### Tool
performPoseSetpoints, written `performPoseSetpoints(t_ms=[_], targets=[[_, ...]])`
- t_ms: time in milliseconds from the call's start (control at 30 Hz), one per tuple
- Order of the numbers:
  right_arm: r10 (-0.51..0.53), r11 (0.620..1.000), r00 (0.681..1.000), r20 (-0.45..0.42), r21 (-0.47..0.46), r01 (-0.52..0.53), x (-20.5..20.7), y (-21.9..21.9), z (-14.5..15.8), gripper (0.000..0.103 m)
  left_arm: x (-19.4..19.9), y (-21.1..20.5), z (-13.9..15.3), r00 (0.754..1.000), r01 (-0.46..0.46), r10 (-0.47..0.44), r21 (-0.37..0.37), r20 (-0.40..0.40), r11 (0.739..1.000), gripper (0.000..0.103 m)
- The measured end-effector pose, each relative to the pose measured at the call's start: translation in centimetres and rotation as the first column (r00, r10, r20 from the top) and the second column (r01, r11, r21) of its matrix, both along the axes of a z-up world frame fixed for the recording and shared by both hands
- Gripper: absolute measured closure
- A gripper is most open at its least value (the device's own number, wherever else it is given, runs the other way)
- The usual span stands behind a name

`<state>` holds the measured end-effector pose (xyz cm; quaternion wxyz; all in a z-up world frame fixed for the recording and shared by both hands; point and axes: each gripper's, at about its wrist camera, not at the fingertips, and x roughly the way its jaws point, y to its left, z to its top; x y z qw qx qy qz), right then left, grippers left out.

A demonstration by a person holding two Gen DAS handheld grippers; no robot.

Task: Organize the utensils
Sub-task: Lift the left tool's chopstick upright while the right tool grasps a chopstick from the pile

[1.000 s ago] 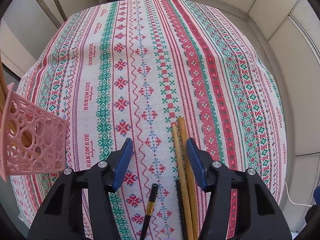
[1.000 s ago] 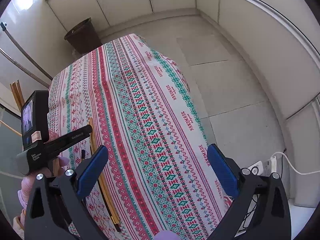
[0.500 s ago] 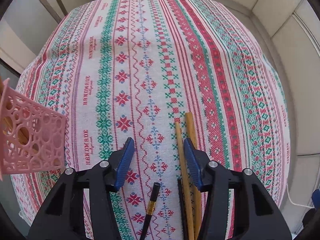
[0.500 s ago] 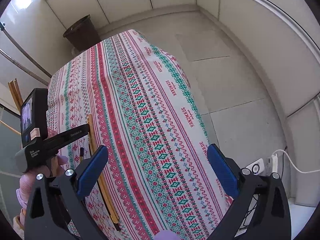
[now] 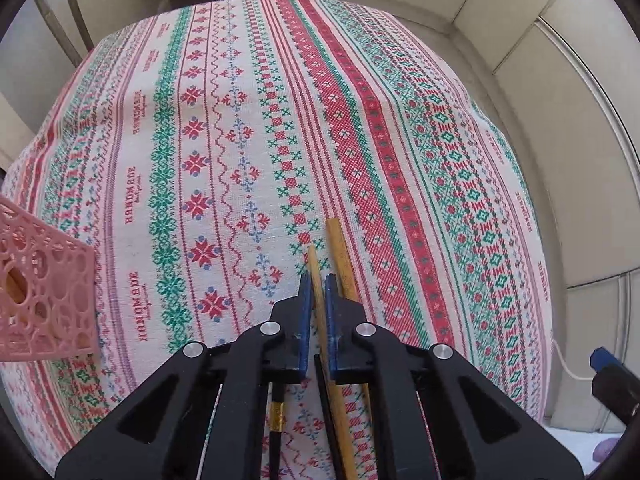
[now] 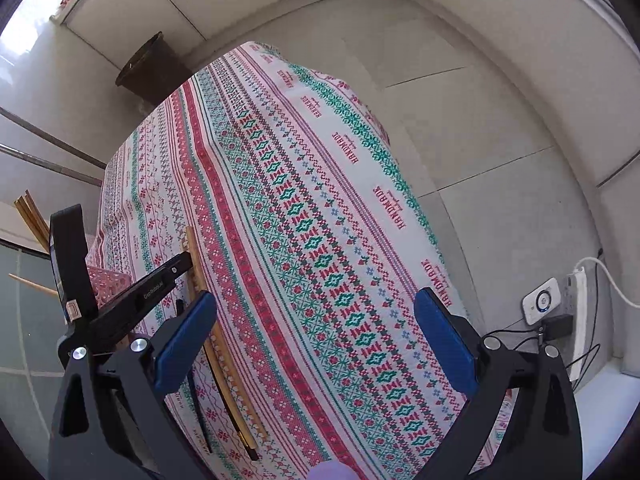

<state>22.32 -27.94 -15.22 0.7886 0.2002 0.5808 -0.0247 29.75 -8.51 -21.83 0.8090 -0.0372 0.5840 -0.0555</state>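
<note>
- Big change from half a second back: the left gripper [image 5: 316, 280] has pinched its blue pads onto the thinner wooden chopstick [image 5: 315, 268], which sits between the jaws, tip poking toward 12 o'clock.
- Second, thicker wooden chopstick [image 5: 340, 252] lies just beside it at 1 o'clock, loose on the patterned tablecloth [image 5: 360, 140].
- Black chopstick with a gold band [image 5: 277, 412] lies under the left gripper body, around 7 o'clock.
- Pink lattice utensil basket [image 5: 44, 300] has slid further toward the 9 o'clock edge.
- Right gripper [image 6: 316, 344] hasn't changed: jaws wide, nothing in them, hanging over the cloth.
</note>
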Motion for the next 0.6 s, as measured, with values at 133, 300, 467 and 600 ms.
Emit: performPoseSetpoints(t_ms=[133,300,467,600], targets=[[0.002,1.0,1.0,-0.021,0.018,-0.002,0.9,0.9,-1.0,0.007,-2.2,0.6,2.6,0.999,0.032,-0.032,-0.004,0.033,0.999,0.098],[0.041,0.999,0.999,-0.016,-0.019,-0.042,3.4,3.8,-2.6,0.007,-5.4,1.3,5.5,0.996,0.057,-0.06,0.047,0.072,0.997,0.098],[0.108,0.99,0.994,-0.035,-0.085,-0.111,5.7,7.5,-4.6,0.007,-8.3,4.4,7.8,0.992,0.041,-0.054,0.108,0.111,0.993,0.098],[0.145,0.978,0.989,-0.03,-0.148,-0.147,7.0,10.5,-5.9,0.007,-10.7,6.7,9.1,0.987,0.015,-0.043,0.178,0.156,0.984,0.098]])
